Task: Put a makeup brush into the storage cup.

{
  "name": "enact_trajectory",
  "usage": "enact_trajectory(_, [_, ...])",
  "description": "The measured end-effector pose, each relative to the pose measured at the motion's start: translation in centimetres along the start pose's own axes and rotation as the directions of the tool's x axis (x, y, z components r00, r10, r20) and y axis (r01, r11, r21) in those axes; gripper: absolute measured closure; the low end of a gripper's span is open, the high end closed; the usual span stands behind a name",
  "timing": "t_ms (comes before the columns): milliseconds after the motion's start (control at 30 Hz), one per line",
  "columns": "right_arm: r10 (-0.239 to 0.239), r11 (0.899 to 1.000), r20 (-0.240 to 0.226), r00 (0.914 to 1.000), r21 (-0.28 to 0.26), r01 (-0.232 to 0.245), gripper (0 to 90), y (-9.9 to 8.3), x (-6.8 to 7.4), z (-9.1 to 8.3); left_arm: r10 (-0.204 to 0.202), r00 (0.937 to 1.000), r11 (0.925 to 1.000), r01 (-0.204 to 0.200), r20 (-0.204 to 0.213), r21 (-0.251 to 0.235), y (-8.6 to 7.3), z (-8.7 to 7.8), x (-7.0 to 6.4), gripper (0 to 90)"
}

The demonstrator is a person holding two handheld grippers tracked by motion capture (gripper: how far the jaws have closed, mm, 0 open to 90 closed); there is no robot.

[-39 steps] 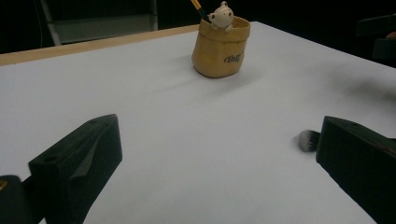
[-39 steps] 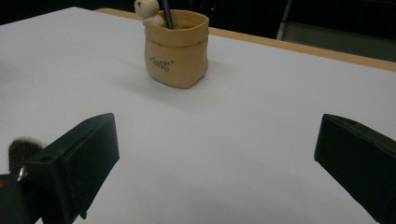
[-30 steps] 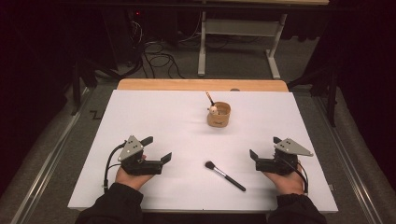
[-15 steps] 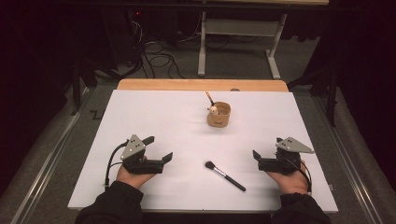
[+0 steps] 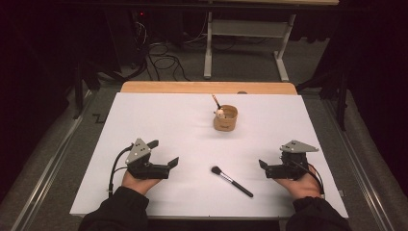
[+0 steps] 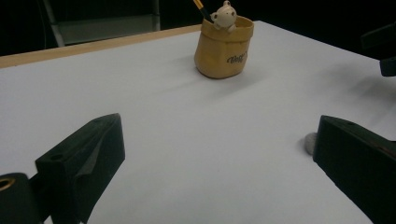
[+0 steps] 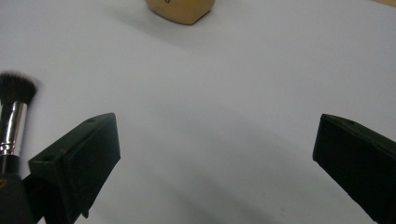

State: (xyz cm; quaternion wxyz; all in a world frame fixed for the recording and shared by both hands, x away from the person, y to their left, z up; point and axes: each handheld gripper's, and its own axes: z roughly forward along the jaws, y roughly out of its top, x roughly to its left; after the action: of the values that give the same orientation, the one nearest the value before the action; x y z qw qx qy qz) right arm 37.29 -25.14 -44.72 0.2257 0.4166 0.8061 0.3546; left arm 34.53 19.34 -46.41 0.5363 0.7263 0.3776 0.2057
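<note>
Between the two hands on the white counter (image 5: 159, 120) lies a makeup brush (image 5: 232, 181), flat on its side, its dark bristle head pointing toward the person's left and slightly away, its black handle running back toward the near edge. Left of it, the left gripper (image 5: 166, 166) rests on the counter with its fingers (image 6: 88, 154) spread wide and nothing between them; in the left gripper view the brush's head just peeks out beside the right-hand finger. Right of the brush, the right gripper (image 5: 265, 168) also sits low on the counter, fingers (image 7: 79, 158) likewise spread and empty. In the right gripper view the brush's bristles and silver ferrule (image 7: 11, 128) lie just beside the left-hand finger, outside the gap. Farther back, near the counter's middle, stands a tan pouch-shaped holder (image 5: 225, 118) with a small bear figure (image 6: 224, 14) on its rim and a pencil (image 5: 215, 101) sticking out.
</note>
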Motion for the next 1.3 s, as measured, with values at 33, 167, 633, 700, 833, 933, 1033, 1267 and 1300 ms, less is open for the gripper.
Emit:
enact_trajectory(33, [0.000, 1.000, -0.007, 1.0000, 0.014, 0.000, 1.9, 0.1, 0.1, 0.0, 0.006, 1.0000, 1.0000, -0.006, 0.002, 0.001, 0.1, -0.1, -0.1, 2.6])
enact_trajectory(167, [-0.023, 0.998, -0.020, 0.9995, 0.052, 0.024, 2.9, 0.4, 0.4, 0.2, 0.004, 1.0000, 1.0000, -0.004, -0.003, -0.009, 0.1, -0.2, -0.1, 2.5])
enact_trajectory(633, [-0.052, 0.971, -0.078, 0.9956, 0.227, 0.068, 6.8, 1.8, 0.6, 0.7, 0.009, 0.9999, 0.9999, -0.009, 0.005, -0.006, 0.1, -0.1, -0.1, 2.0])
enact_trajectory(700, [-0.059, 0.969, -0.079, 0.9951, 0.236, 0.076, 6.9, 1.9, 0.6, 0.7, 0.012, 0.9999, 0.9999, -0.012, 0.008, -0.001, 0.1, -0.1, -0.1, 2.0])
enact_trajectory(833, [-0.060, 0.952, -0.089, 0.9943, 0.293, 0.083, 7.3, 2.1, 0.7, 0.7, 0.013, 0.9999, 0.9999, -0.013, 0.006, -0.009, 0.1, -0.1, -0.1, 2.0])
enact_trajectory(933, [-0.068, 0.941, -0.096, 0.9931, 0.326, 0.096, 7.4, 2.2, 0.8, 0.8, 0.013, 0.9999, 0.9999, -0.013, 0.006, -0.004, 0.1, -0.1, -0.1, 1.9])
enact_trajectory(1033, [-0.071, 0.933, -0.094, 0.9931, 0.346, 0.099, 7.4, 2.2, 0.9, 0.9, 0.013, 0.9999, 0.9999, -0.013, 0.007, -0.006, 0.1, -0.1, -0.1, 1.9])
enact_trajectory(1267, [-0.058, 0.906, -0.091, 0.9941, 0.413, 0.090, 8.5, 2.0, 0.9, 1.3, 0.016, 0.9998, 0.9999, -0.016, 0.008, -0.005, 0.0, -0.1, -0.2, 1.8])
enact_trajectory(1300, [-0.063, 0.902, -0.091, 0.9939, 0.421, 0.095, 8.5, 2.0, 0.9, 1.3, 0.015, 0.9998, 0.9999, -0.015, 0.009, -0.004, 0.0, -0.1, -0.2, 1.8])
